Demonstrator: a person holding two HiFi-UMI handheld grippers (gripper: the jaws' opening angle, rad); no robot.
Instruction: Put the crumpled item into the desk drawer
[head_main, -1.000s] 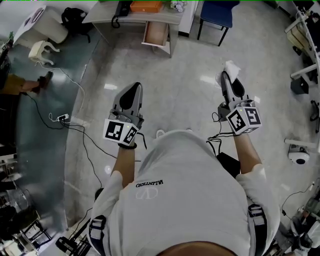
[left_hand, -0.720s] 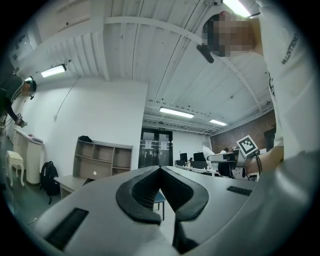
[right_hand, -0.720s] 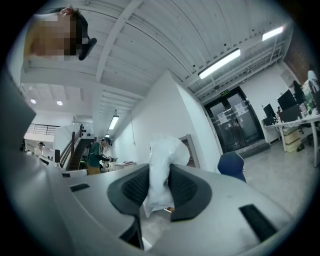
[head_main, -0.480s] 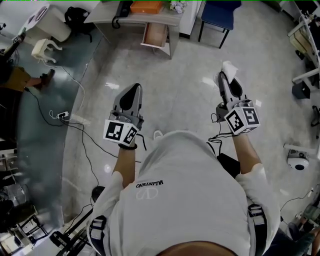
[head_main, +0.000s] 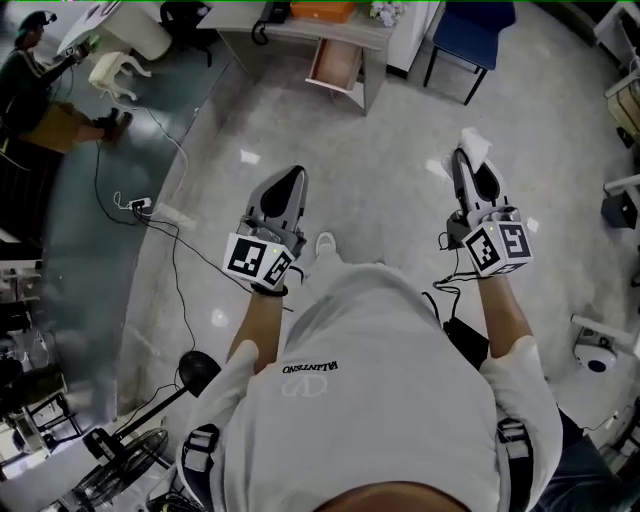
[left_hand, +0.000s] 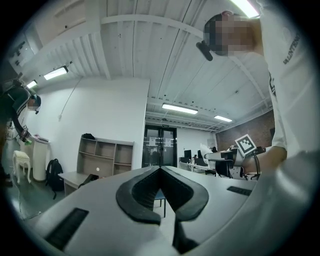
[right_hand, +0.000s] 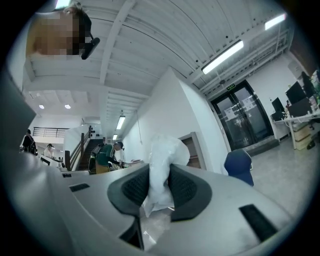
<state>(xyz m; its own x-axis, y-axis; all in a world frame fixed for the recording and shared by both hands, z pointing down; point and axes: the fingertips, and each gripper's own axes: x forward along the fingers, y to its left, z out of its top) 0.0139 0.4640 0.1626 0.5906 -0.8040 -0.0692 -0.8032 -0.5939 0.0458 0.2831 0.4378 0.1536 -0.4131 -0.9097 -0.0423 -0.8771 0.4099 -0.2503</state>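
Compared with a second ago, the desk (head_main: 300, 27) and its open drawer (head_main: 338, 62) sit further right in the head view, still well ahead, while the right gripper (head_main: 463, 157) pinches the crumpled item (right_hand: 161, 167) (white, poking past the tips) and the left gripper (left_hand: 160, 171) is closed and empty.

Blue chair (head_main: 470, 30) at top right, white stool (head_main: 110, 72) at upper left near a person (head_main: 35, 85), power strip (head_main: 141, 205) with black cables (head_main: 176, 262) trailing over the grey floor (head_main: 380, 150) at left, round white device (head_main: 590, 356) at right edge.
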